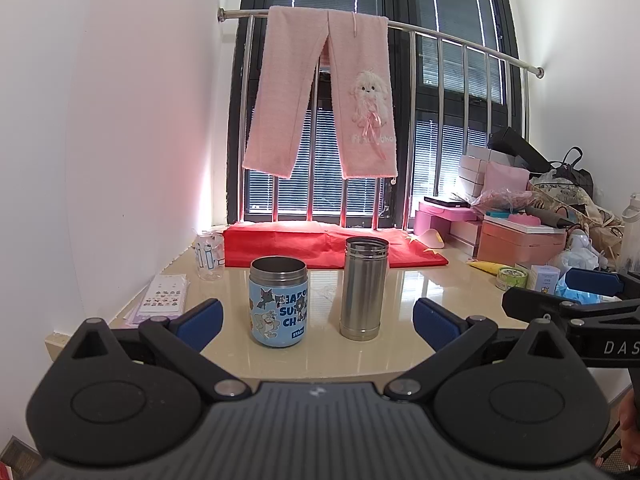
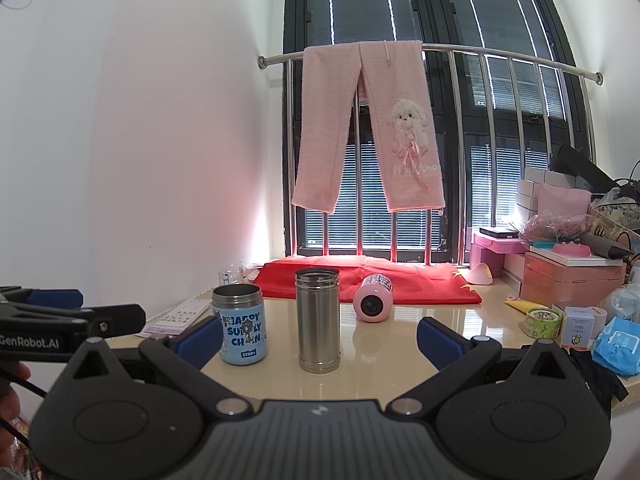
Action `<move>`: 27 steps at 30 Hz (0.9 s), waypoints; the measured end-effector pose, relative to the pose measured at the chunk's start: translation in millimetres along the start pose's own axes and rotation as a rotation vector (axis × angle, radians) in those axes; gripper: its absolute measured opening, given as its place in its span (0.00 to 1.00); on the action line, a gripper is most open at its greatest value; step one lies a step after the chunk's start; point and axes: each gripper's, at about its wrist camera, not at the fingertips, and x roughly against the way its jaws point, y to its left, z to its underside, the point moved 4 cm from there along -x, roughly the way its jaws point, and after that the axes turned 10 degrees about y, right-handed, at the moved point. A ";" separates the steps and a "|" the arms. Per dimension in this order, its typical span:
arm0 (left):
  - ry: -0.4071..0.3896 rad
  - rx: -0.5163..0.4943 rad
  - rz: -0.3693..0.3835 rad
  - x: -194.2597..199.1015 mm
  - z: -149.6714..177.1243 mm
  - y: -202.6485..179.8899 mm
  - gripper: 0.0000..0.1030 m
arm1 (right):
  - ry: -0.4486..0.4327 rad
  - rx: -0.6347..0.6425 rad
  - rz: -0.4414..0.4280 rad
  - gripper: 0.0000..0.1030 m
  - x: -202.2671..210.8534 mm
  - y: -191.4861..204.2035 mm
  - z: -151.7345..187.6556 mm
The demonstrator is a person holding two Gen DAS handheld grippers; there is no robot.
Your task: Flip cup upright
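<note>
A pink cup (image 2: 373, 298) lies on its side on the beige table (image 2: 400, 344), its round end toward me, in front of a red cloth (image 2: 360, 280); the left wrist view does not show it. A blue cartoon cup (image 1: 279, 301) (image 2: 239, 325) and a plain steel cup (image 1: 365, 288) (image 2: 318, 320) stand upright, mouths up. My left gripper (image 1: 318, 318) is open and empty, short of the two upright cups. My right gripper (image 2: 318, 342) is open and empty, short of the steel cup, with the pink cup beyond to the right.
A glass jar (image 1: 210, 254) stands at the far left by the wall, sticker sheets (image 1: 162, 298) near it. Pink boxes (image 2: 568, 276), a small tin (image 2: 542, 322), a carton (image 2: 578, 326) and blue packs (image 2: 616, 344) crowd the right side. Pink trousers (image 2: 368, 128) hang on the window rail.
</note>
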 end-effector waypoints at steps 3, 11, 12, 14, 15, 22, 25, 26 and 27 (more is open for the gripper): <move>0.002 -0.001 0.003 -2.8 -0.3 -1.6 1.00 | 0.001 0.001 -0.001 1.00 -0.1 -0.1 0.3; 0.010 -0.004 0.013 -11.5 -1.9 -4.5 1.00 | 0.012 0.008 0.001 1.00 -2.1 -2.2 0.5; 0.010 -0.007 0.015 -13.6 -2.8 -5.6 1.00 | 0.014 0.011 0.002 1.00 -2.5 -2.3 0.4; 0.015 -0.009 0.018 -18.6 -3.5 -6.5 1.00 | 0.017 0.014 0.007 1.00 -7.6 -4.8 -1.3; 0.019 -0.008 0.019 -21.5 -4.2 -6.9 1.00 | 0.018 0.013 0.009 1.00 -9.7 -5.9 -1.9; 0.041 -0.011 0.029 -49.5 -13.3 -12.1 1.00 | 0.040 0.001 0.029 1.00 -30.2 -22.7 -8.6; 0.054 -0.017 0.031 -64.7 -20.5 -15.3 1.00 | 0.054 -0.007 0.034 1.00 -41.9 -30.9 -11.3; 0.061 -0.018 0.035 -71.0 -24.2 -16.6 1.00 | 0.059 -0.008 0.036 1.00 -46.0 -33.8 -13.1; 0.068 -0.020 0.037 -76.5 -27.4 -18.2 1.00 | 0.063 -0.009 0.038 1.00 -50.0 -36.7 -13.9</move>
